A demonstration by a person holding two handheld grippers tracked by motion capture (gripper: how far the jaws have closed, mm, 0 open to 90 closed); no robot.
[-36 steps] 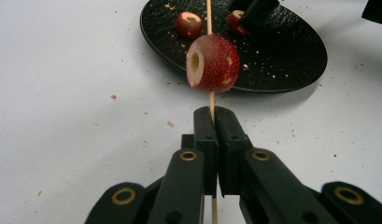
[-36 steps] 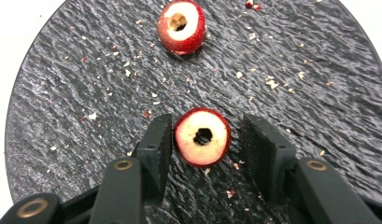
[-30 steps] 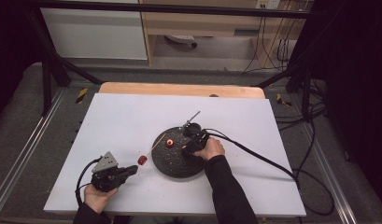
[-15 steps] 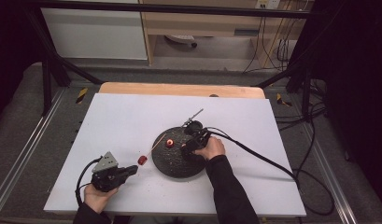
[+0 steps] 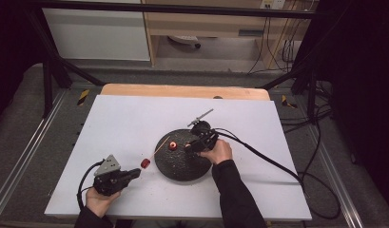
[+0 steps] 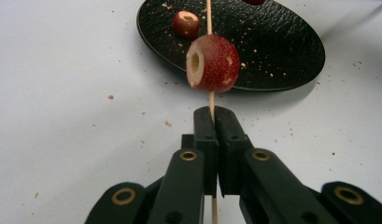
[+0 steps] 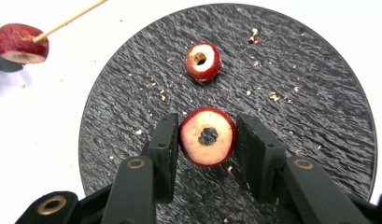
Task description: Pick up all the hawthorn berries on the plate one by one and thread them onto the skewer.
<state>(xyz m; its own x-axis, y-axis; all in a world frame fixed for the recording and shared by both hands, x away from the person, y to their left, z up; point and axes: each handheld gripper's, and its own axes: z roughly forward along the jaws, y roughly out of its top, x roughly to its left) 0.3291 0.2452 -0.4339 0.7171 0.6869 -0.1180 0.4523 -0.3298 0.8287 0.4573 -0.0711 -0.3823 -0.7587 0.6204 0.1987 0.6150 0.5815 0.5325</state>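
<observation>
Black jaws of the left gripper are pressing together on a wooden skewer, which is carrying one red fruit piece just beyond the tips, over the white table beside the black plate. The right gripper is pinching a second cored fruit piece between its jaws, above the plate surface. A third piece is lying on the plate, apart from the gripped one. Crumbs are lying scattered across the plate and table.

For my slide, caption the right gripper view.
Right gripper clamps a cored red fruit over the black plate.
</observation>
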